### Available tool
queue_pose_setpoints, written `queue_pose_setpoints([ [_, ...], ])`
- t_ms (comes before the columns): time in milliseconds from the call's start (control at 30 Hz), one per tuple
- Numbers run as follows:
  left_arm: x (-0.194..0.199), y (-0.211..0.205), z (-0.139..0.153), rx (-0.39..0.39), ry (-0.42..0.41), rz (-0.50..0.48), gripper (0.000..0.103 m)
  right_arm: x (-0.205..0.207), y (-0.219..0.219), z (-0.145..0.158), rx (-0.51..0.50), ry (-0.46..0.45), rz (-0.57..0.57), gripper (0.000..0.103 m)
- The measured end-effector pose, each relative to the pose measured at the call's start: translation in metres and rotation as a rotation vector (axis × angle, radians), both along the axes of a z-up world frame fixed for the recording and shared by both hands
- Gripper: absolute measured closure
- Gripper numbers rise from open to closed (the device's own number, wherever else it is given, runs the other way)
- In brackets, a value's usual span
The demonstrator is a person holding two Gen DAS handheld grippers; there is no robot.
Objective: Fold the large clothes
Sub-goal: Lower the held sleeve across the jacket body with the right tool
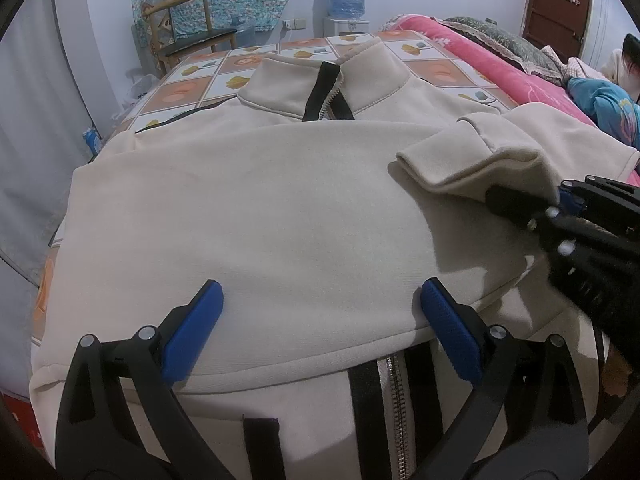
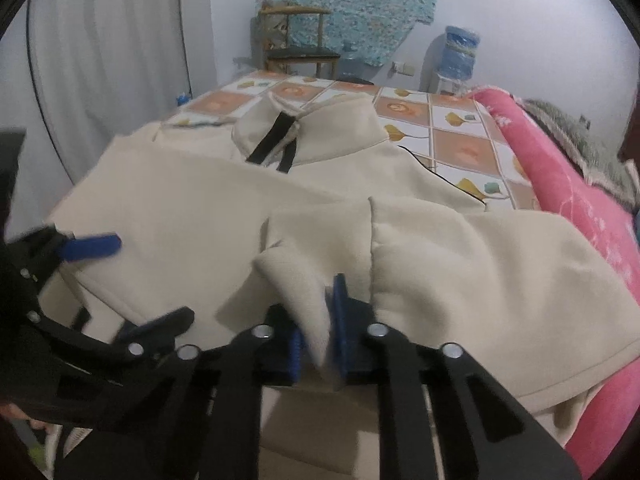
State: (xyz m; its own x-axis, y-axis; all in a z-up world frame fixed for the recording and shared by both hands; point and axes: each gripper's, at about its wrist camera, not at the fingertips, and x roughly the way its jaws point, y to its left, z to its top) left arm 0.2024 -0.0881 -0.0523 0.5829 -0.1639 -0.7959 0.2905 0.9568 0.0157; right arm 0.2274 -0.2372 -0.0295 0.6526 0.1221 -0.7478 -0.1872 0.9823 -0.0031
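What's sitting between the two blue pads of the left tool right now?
Only the folded cream jacket: its smooth top layer spans the gap between the left tool's wide-apart pads. Nothing else lies there, as the left wrist view shows.

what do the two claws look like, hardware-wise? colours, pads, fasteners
Both match. Left claw: matte black plastic linkage arms with slotted cut-outs, round silver pivot bolts, and blue textured rectangular pads on its fingers. Right claw: same black arms, silver bolts, blue ribbed pads. No cables or markings show. The hands holding them are almost entirely out of frame.
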Motion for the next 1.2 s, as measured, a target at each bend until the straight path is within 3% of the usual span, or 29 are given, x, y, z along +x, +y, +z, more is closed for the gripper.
queue_pose_setpoints([
  [100, 0.000, 0.000, 0.000, 0.000, 0.000, 0.000, 0.007, 0.002, -0.012, 0.001, 0.084, 0.014, -0.016, 0.092],
  [467, 0.000, 0.000, 0.000, 0.000, 0.000, 0.000, 0.007, 0.005, -0.019, -0.005, 0.158, 0.034, -0.029, 0.092],
  [1200, 0.000, 0.000, 0.000, 0.000, -0.001, 0.000, 0.007, 0.007, -0.024, -0.005, 0.200, 0.046, -0.035, 0.092],
])
